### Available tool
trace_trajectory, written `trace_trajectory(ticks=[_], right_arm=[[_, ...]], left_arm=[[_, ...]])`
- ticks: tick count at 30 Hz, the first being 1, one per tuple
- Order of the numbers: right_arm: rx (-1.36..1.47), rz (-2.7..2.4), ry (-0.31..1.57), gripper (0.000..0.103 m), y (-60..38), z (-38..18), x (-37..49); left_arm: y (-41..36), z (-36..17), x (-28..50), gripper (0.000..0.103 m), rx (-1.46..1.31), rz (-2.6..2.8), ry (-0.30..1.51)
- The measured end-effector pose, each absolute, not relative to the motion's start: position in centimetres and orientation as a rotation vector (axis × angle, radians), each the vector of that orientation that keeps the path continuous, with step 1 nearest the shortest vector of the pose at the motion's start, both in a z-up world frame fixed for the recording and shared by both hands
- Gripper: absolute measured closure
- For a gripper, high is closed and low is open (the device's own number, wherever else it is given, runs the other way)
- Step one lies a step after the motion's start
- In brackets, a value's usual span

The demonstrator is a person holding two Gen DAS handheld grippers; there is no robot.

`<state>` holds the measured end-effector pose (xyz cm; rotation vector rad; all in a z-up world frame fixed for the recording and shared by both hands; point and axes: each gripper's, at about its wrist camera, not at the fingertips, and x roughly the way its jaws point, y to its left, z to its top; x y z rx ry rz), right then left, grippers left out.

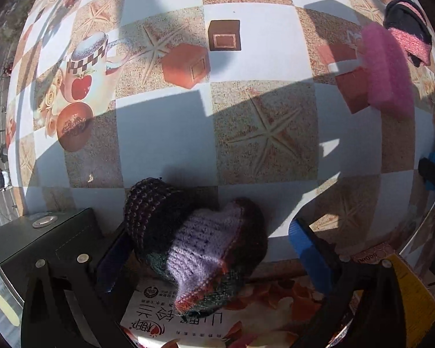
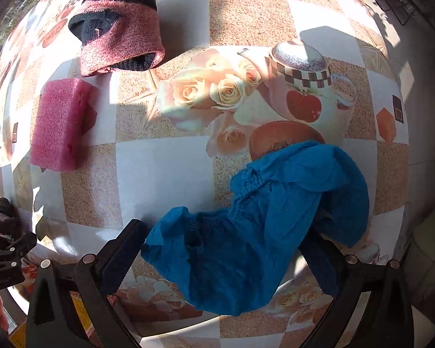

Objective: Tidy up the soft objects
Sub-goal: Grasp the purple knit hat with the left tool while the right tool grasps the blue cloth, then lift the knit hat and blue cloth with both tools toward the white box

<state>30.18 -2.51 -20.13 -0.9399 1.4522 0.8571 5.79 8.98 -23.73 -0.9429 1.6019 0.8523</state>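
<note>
A knitted piece in purple and dark yarn (image 1: pixel 200 246) lies between the wide-apart fingers of my left gripper (image 1: pixel 210 229). It rests against the left pad (image 1: pixel 113 258) and a gap separates it from the right blue pad (image 1: pixel 304 249). A blue knitted cloth (image 2: pixel 275 217) lies bunched between the spread fingers of my right gripper (image 2: pixel 223 232) and drapes over the right finger. A pink sponge block (image 2: pixel 62 124) and a red and black knitted hat (image 2: pixel 119 32) sit on the table farther out. The sponge (image 1: pixel 387 66) and hat (image 1: pixel 409 32) also show at the far right of the left wrist view.
The table (image 1: pixel 165 133) wears a checked cloth printed with mugs, roses and starfish. A black box (image 1: pixel 43 240) stands by my left finger. A printed carton (image 1: pixel 194 322) lies under the purple knit. The table's right edge (image 2: pixel 403 174) drops to a grey floor.
</note>
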Motion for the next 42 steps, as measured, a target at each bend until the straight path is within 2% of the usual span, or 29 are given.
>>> trace_trajectory(ticks=[5, 6, 7, 8, 10, 12, 14, 27, 42], right_arm=[[-0.970, 0.863, 1.470, 0.000, -1.4, -21.1, 30.5], [-0.959, 0.861, 1.462, 0.000, -1.5, -21.0, 30.6], [-0.951, 0.855, 1.451, 0.002, -1.6, -20.8, 30.7], [-0.938, 0.857, 1.438, 0.009, -1.7, -20.4, 30.7], [-0.923, 0.877, 1.395, 0.033, -1.6, -18.9, 30.5], [-0.927, 0.904, 1.378, 0.079, -1.4, -18.3, 30.4], [-0.906, 0.917, 1.375, 0.080, -1.5, -17.8, 30.4], [-0.769, 1.027, 1.342, 0.080, -2.6, -11.4, 29.2], [-0.731, 1.142, 1.255, 0.080, -4.9, -3.6, 22.1]], left_arm=[[9.1, -24.4, 5.5, 0.001, -0.933, 0.850, 1.601], [8.8, -23.9, 5.7, 0.003, -0.919, 0.846, 1.595], [8.6, -23.5, 5.9, 0.009, -0.906, 0.839, 1.585], [8.5, -23.1, 6.2, 0.018, -0.892, 0.830, 1.573], [8.3, -22.5, 6.6, 0.031, -0.870, 0.810, 1.558], [8.0, -22.2, 7.0, 0.038, -0.823, 0.807, 1.553], [7.6, -21.2, 7.0, 0.042, -0.789, 0.813, 1.531], [3.9, -11.4, 5.3, 0.042, -0.664, 0.921, 1.364], [1.4, -6.9, 2.3, 0.042, -0.642, 0.897, 1.287]])
